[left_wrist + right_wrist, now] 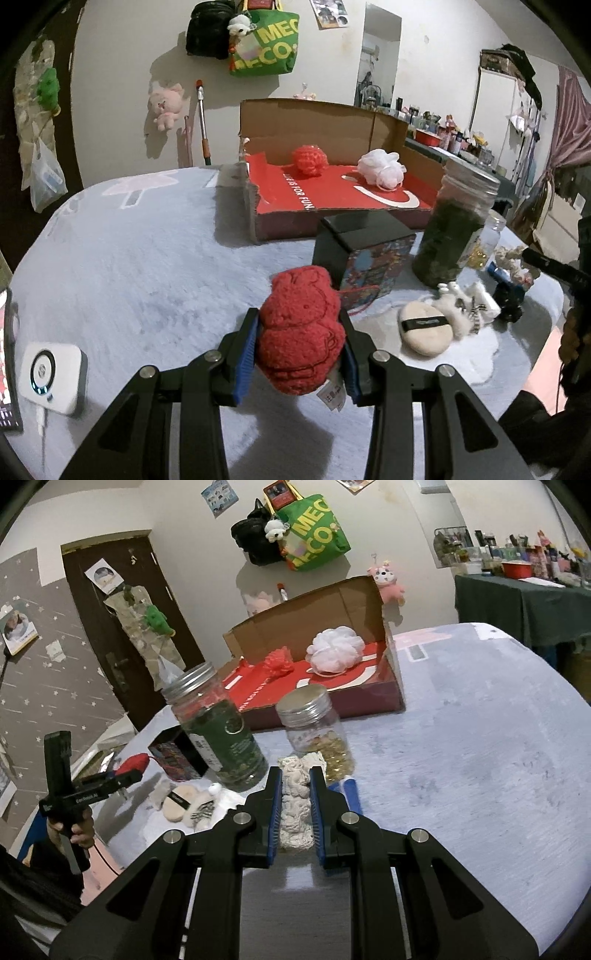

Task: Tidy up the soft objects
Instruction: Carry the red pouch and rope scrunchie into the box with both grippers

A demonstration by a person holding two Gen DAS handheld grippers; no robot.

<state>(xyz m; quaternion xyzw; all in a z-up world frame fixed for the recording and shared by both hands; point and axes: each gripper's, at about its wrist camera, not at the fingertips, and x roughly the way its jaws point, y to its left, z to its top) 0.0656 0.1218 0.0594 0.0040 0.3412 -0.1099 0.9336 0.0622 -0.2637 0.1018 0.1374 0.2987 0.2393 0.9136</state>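
My left gripper (pixel 301 349) squeezes the light, squashy red plush (pixel 301 328) at its waist, while my right gripper (pixel 295 808) pinches what looks like a cream knitted toy (pixel 294 805).

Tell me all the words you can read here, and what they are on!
"LIFE IS FOR FUN." only partly clear, on the red-lined cardboard box.
"MEC" and "ECO", cut off, on the green cloth tote bag.
White tag on the red plush toy: blurred.
Green jar label, wall posters: too small.
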